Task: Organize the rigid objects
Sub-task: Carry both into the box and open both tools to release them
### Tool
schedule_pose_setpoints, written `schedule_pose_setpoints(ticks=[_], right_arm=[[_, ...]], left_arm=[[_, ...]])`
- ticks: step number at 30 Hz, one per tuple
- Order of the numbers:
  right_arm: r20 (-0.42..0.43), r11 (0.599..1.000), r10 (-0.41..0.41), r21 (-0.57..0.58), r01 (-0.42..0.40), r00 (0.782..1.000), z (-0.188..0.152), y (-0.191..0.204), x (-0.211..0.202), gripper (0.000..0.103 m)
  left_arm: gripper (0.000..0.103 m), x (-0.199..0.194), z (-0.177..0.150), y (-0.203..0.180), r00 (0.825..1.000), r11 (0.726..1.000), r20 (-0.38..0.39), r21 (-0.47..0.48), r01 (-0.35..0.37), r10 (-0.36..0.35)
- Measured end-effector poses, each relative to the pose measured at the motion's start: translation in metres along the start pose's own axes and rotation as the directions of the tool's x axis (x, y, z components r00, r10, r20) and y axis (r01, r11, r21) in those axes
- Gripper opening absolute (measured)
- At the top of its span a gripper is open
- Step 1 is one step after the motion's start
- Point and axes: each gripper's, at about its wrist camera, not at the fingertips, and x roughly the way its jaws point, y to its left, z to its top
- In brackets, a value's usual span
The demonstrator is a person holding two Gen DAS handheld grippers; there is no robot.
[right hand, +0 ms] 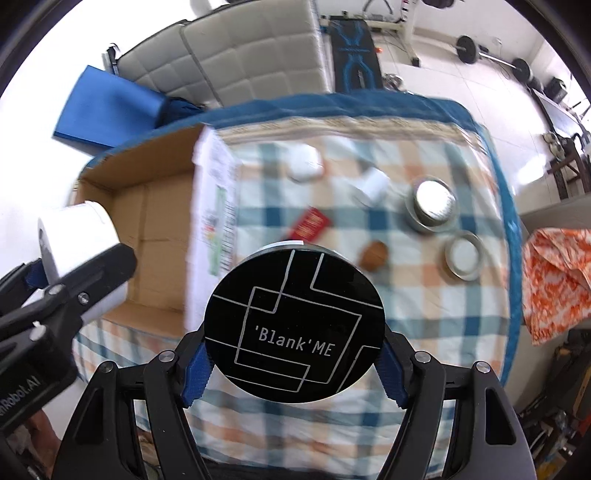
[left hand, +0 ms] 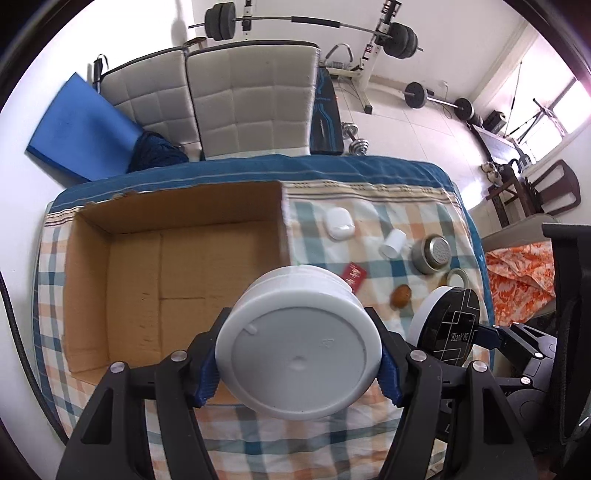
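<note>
Held aloft over the checked tablecloth (left hand: 388, 229): a white round container (left hand: 299, 343) clamped between the blue pads of the left gripper (left hand: 297, 363), and a black disc-shaped case (right hand: 293, 326) lettered 'Blank'ME pinched the same way in the right gripper (right hand: 295, 363). Both sets of jaws roughly half spread, closed on their loads.

Open cardboard box (left hand: 177, 273) at the table's left side, empty by the look of it, lying below and to the left of both tools; left hand plainly the nearer, its container already overlapping the box's right wall, the black case hanging further right over bare cloth. Both round items carried flat face toward the cameras, axis pointing downward. Likely next: a short carry leftward, then a lowering into the box.

Left on the cloth toward the right edge: a white earbud case (left hand: 339, 223), small white cup (left hand: 393, 243), metal tin (left hand: 431, 254), tape roll (left hand: 456, 277), red card (left hand: 353, 277), brown nut-like object (left hand: 400, 296). Beyond the far edge, padded chairs (left hand: 251, 99) and barbells (left hand: 314, 24) on a tiled floor.
</note>
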Motion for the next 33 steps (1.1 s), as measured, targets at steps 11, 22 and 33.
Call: schedule_pose_setpoints(ticks=[11, 22, 33], right_arm=[[-0.037, 0.998, 0.032, -0.054, -0.034, 0.999, 0.060, 0.118, 0.063, 0.076], [-0.109, 0.995, -0.009, -0.101, -0.002, 0.994, 0.102, 0.170, 0.149, 0.077], [-0.183, 0.995, -0.055, -0.096, 0.038, 0.981, 0.126, 0.175, 0.222, 0.077]], left_arm=[[0.065, 0.043, 0.040, 0.128, 0.997, 0.995, -0.073, -0.097, 0.020, -0.027], [0.065, 0.145, 0.057, 0.208, 0.957, 0.967, -0.245, -0.235, 0.096, -0.155], [0.066, 0.199, 0.060, 0.218, 0.932, 0.965, -0.320, -0.245, 0.092, -0.170]])
